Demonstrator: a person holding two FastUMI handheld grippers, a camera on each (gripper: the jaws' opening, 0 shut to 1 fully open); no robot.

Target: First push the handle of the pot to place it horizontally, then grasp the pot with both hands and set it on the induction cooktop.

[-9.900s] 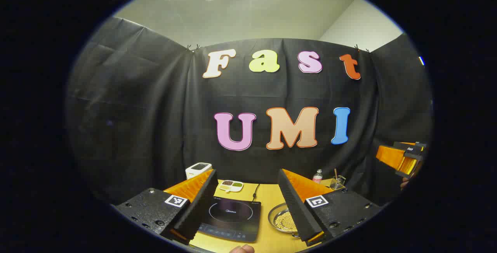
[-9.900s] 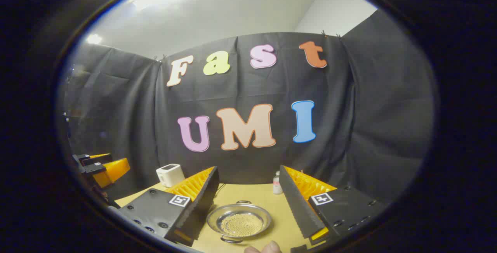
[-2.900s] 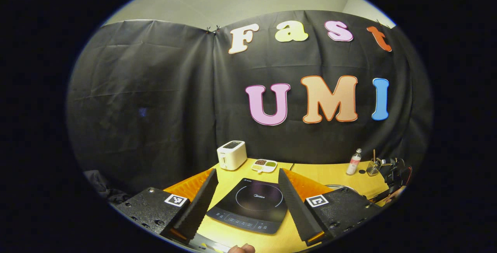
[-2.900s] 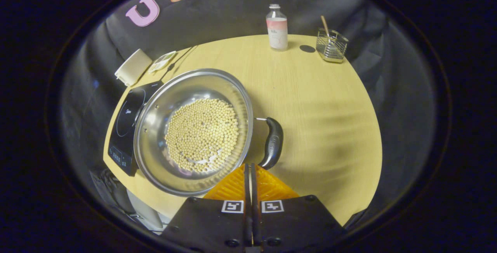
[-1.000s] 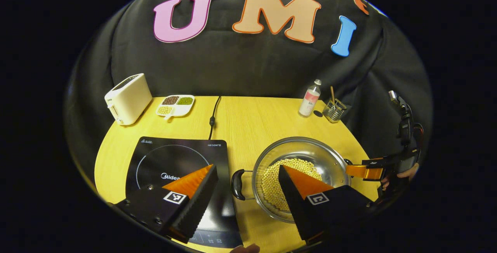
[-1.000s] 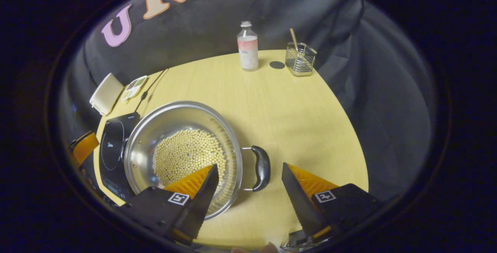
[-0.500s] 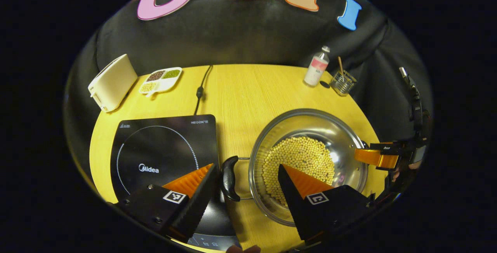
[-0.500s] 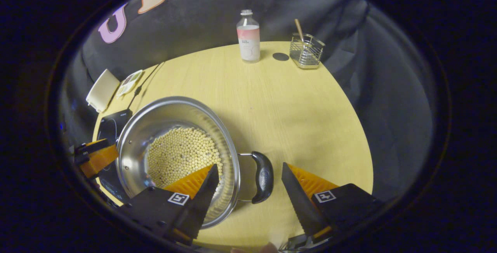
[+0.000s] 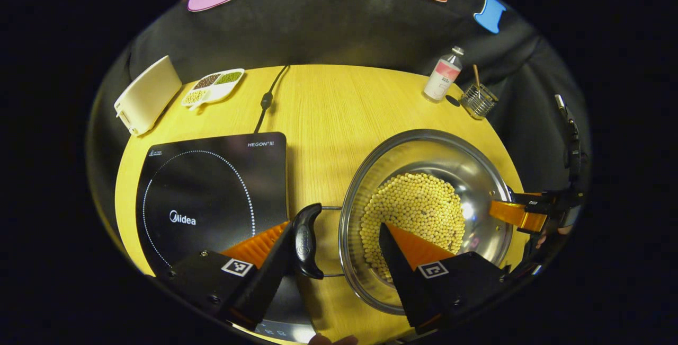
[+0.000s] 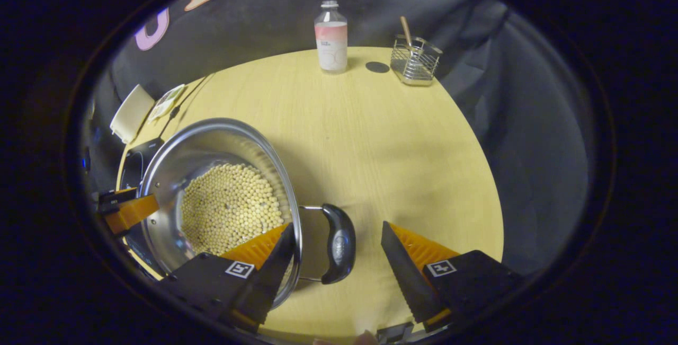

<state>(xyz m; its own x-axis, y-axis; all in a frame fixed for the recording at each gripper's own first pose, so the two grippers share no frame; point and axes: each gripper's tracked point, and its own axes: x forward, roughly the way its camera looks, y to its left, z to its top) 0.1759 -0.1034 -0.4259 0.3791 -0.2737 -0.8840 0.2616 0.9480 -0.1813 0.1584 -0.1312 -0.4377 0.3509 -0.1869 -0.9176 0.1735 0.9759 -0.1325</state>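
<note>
Pot of shiny stainless steel (image 9: 476, 175) (image 10: 175, 149), round and wide, sits on the yellow wooden worktop (image 9: 328, 106) (image 10: 371, 138) just right of the flat black induction cooktop (image 9: 212, 186) — we see pale round beans (image 9: 418, 207) (image 10: 228, 207) covering its bottom. White lettering marks the cooktop's glass, and a dotted ring outlines its heating zone.

We hold the left gripper (image 9: 333, 260) with its jaws apart around the pot's black left handle (image 9: 304, 241), one finger beside the handle, the other over the beans. Our right gripper (image 10: 336, 263) has its jaws apart too, with the black right handle (image 10: 339, 244) between them, untouched.

At the back stand a cream toaster (image 9: 147, 96), a white divided dish of grains (image 9: 213, 86), a clear bottle with a pink label (image 10: 331, 37) and a small wire basket (image 10: 416, 61). Black cloth walls the booth. The cooktop's near edge is hidden behind our left finger, and its control markings are too blurred to make out.
</note>
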